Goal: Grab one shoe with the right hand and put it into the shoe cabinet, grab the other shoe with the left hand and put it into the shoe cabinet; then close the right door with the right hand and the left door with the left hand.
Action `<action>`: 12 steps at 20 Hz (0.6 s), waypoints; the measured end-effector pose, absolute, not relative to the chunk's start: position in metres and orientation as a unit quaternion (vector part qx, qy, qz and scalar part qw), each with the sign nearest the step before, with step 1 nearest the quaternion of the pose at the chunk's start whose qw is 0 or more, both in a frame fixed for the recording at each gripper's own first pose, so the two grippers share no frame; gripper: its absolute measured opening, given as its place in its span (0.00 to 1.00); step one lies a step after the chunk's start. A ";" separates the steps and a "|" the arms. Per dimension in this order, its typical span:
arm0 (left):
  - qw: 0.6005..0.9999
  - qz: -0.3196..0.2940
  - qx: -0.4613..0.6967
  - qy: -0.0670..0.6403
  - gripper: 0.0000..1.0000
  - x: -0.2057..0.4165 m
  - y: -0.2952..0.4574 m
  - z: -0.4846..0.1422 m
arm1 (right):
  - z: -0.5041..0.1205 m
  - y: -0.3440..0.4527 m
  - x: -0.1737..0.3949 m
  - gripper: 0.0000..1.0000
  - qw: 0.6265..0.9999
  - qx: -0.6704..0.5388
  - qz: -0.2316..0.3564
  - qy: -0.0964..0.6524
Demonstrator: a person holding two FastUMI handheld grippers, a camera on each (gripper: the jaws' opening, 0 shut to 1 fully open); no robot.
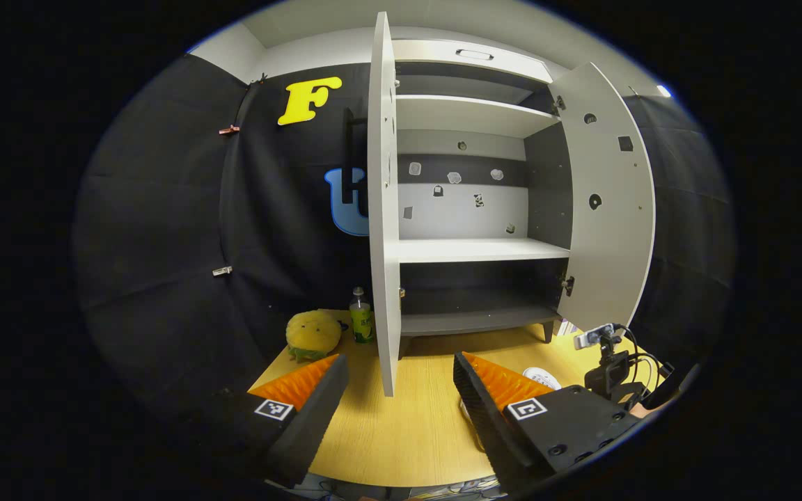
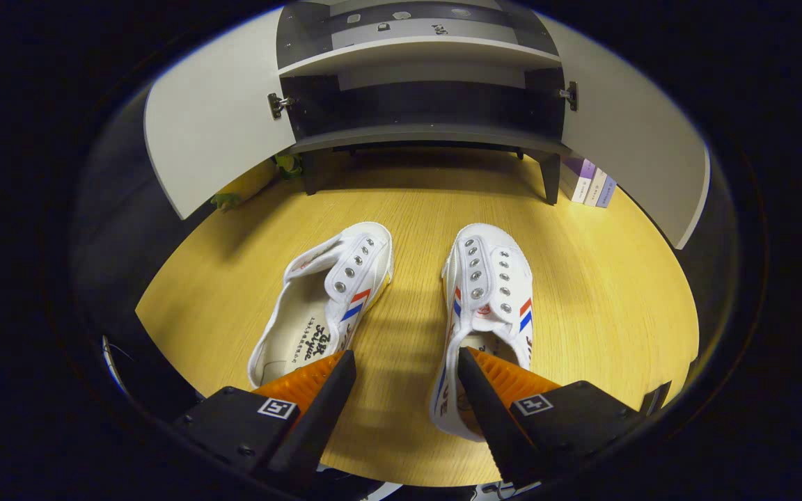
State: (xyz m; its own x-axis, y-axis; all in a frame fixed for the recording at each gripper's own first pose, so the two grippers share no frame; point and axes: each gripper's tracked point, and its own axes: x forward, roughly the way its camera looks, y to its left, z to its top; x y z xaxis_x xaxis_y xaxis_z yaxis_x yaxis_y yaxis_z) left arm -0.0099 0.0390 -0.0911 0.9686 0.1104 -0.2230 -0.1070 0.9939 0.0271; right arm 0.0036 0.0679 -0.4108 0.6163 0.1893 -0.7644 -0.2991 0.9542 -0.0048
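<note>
While both shoes sit on the worktop (image 2: 582,278) in front of the shoe cabinet (image 2: 415,132), you have nothing of the task finished yet: no shoe is inside, and both doors stand wide open. In the right gripper view, your right gripper (image 2: 406,379) hangs low over the pair with its fingers spread apart and holding nothing; the right-hand finger lies over the heel of the right shoe (image 2: 488,299), though I cannot tell whether it touches. The left shoe (image 2: 328,299) lies just beside it, toe toward the cabinet and rolled a little onto its side. Both are white canvas slip-ons with metal eyelets and red and blue stripes, soft enough, I judge, to fold under a pinch.

Your left gripper (image 1: 401,383) is raised, fingers spread and empty, facing the left door (image 1: 382,209) edge-on, with the right door (image 1: 610,209) swung out. Every shelf you can see is bare. Left to do: both placements, then both doors.
</note>
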 end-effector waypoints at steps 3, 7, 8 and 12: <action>0.992 0.053 0.012 0.116 0.95 -0.010 0.038 -0.092 | -0.420 0.066 0.017 0.97 0.903 -0.064 0.118 0.409; 0.991 0.053 0.014 0.121 0.96 -0.009 0.036 -0.093 | -0.420 0.062 0.035 0.95 0.913 -0.065 0.098 0.390; 0.991 0.052 0.015 0.124 0.95 -0.008 0.035 -0.094 | -0.421 0.061 0.039 0.95 0.916 -0.062 0.092 0.386; 0.990 0.046 0.018 0.133 0.95 -0.004 0.027 -0.101 | -0.419 0.061 0.062 0.95 0.922 -0.063 0.080 0.373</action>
